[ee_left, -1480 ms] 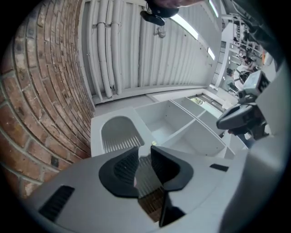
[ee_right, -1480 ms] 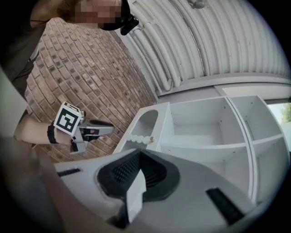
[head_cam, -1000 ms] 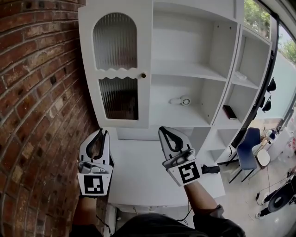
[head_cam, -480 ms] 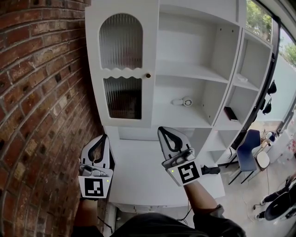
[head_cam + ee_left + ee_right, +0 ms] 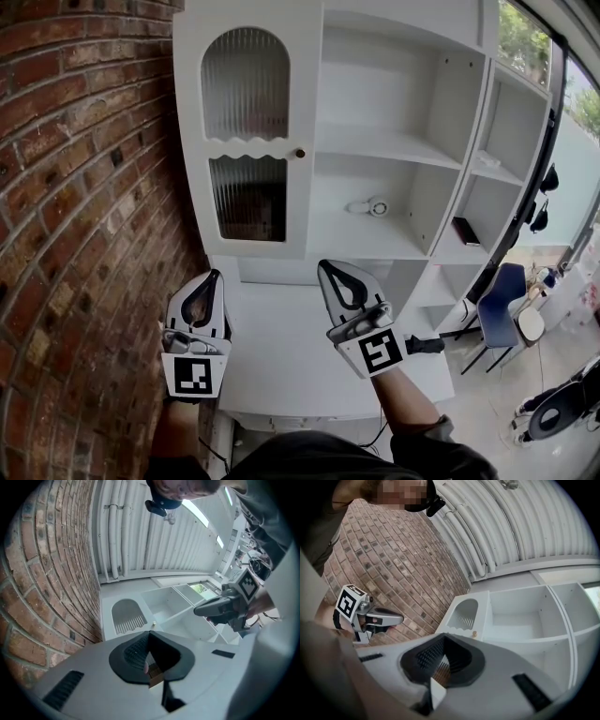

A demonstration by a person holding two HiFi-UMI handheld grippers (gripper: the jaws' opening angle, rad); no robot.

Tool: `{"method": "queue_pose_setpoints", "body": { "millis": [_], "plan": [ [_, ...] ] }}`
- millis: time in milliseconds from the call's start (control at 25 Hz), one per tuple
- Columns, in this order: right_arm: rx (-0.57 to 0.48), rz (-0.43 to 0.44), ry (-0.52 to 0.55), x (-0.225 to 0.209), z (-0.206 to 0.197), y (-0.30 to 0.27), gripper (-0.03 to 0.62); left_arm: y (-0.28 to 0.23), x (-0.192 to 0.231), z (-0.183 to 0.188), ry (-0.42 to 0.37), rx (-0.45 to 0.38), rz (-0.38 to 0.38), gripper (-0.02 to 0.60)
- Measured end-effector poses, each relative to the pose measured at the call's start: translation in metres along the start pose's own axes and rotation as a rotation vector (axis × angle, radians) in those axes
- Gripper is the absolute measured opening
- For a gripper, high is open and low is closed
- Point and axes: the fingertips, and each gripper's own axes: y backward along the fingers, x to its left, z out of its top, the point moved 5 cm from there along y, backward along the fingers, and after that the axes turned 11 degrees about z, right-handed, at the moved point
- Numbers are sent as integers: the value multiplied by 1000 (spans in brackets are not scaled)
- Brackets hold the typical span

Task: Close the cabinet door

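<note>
An office-like room: brick wall [image 5: 75, 187], white cabinet [image 5: 394, 141], desk chair [image 5: 502, 298].

We are facing a tall white cabinet door [image 5: 248, 148] that is standing upright and appearing shut, lying flush with the front of the cabinet [image 5: 412, 141] at its left end, just beside the brick wall [image 5: 84, 187]. It is showing an arched ribbed glass pane [image 5: 246, 82] above a scalloped rail, a ribbed lower pane [image 5: 251, 199], and a small round knob [image 5: 300, 153] on its right edge.
</note>
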Motion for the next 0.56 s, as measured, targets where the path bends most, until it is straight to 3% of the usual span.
{"method": "queue_pose_setpoints", "body": {
  "millis": [400,560],
  "plan": [
    [6,-11,-3,-4,-8,1,-2,-5,-6,-6,-24,-1,-20,3],
    [7,-16,-6,-6,-10,2,-2,-7,-10,-6,-87,-4,-46,3]
  ]
}}
